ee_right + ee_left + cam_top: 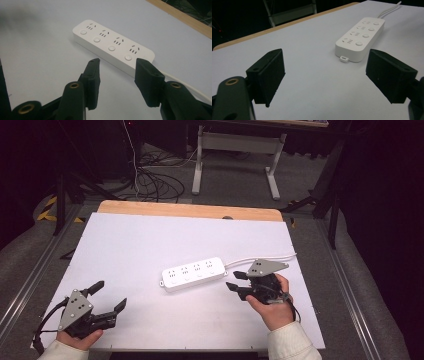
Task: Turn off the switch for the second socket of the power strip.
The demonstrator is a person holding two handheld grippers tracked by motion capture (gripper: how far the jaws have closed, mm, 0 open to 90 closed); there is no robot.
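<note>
— Power strip (194,273)?
— Lying flat near the middle of the white bench (150,240), sockets and four round buttons facing up, long side running left to right with the right end a little farther away. White cable (260,258) trailing off its right end toward the bench's right edge.

— Right tongs (233,281)?
— Held in the right hand (272,307), just beside the strip's right end, pointing at it. Jaws partway apart, nothing between them, not touching the strip. Seen from the right gripper view: strip (112,46) just beyond the jaw tips, cable end nearest.

— Left tongs (107,296)?
— Down at the near left corner of the bench, in the left hand (77,337), well apart from the strip. Jaws spread wide, empty. Strip (360,38) off to the upper right in the left gripper view, small mounting tab (344,58) on its near end.

— Beyond the bench?
— Wooden edge (190,210) along the far side, then dark floor with tangled cables (155,185).
</note>
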